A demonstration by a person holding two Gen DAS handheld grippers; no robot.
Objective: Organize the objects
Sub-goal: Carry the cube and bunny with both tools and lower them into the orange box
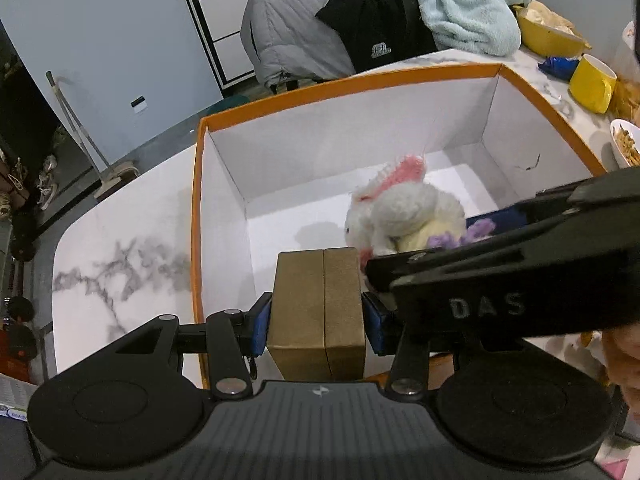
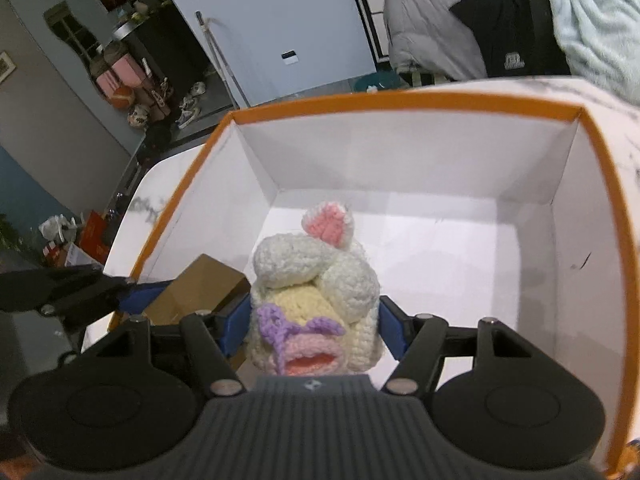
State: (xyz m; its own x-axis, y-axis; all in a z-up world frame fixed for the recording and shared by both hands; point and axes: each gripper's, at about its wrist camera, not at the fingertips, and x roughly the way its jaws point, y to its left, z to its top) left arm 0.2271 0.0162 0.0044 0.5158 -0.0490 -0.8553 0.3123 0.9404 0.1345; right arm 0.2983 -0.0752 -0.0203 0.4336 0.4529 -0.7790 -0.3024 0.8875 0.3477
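Note:
A big open box (image 1: 348,84) (image 2: 400,101) with an orange rim and white inside stands on the marble table (image 1: 120,232). My left gripper (image 1: 318,320) is shut on a small brown cardboard box (image 1: 320,308), held over the big box's near left part. My right gripper (image 2: 314,320) is shut on a crocheted white rabbit (image 2: 316,284) with pink ears and a purple bow, held inside the big box. The rabbit (image 1: 404,216) and the right gripper's black body (image 1: 520,264) show at the right of the left wrist view. The brown box (image 2: 196,288) shows left of the rabbit in the right wrist view.
A yellow mug (image 1: 592,82), a yellow dish (image 1: 548,36), a snack bowl (image 1: 626,144) and a blue wrapper (image 1: 558,66) crowd the table right of the box. A chair with jackets (image 1: 320,28) and a pale blue blanket (image 1: 468,4) stands behind. A person's hand (image 1: 624,360) shows at right.

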